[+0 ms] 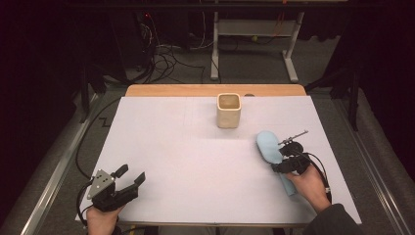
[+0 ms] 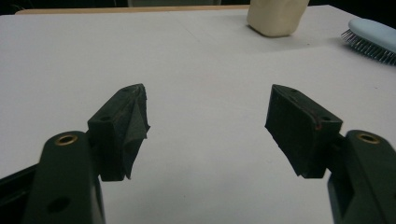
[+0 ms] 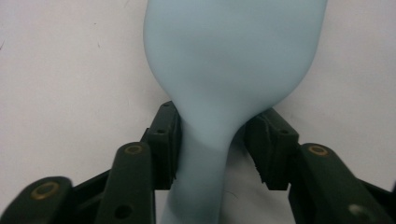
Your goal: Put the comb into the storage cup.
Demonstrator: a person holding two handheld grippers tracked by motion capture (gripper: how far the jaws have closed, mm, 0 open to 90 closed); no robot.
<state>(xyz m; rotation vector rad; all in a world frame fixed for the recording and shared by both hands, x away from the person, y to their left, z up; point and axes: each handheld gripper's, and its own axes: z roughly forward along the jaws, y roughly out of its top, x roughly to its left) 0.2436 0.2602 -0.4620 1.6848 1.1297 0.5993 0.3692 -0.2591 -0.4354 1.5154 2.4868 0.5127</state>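
Both hands low: right gripper (image 1: 288, 155) astride hairbrush (image 1: 269, 147).

Bare table (image 1: 195, 161) lies open between the hands; only the beige cup (image 1: 228, 110) stands mid-rear.

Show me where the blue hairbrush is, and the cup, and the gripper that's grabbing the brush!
blue hairbrush (image 3: 229, 60): right gripper view, on its smooth back.
cup (image 1: 228, 113): high view, on its front wall.
right gripper (image 3: 212, 144): right gripper view, midway between its fingertips, at the brush's neck.
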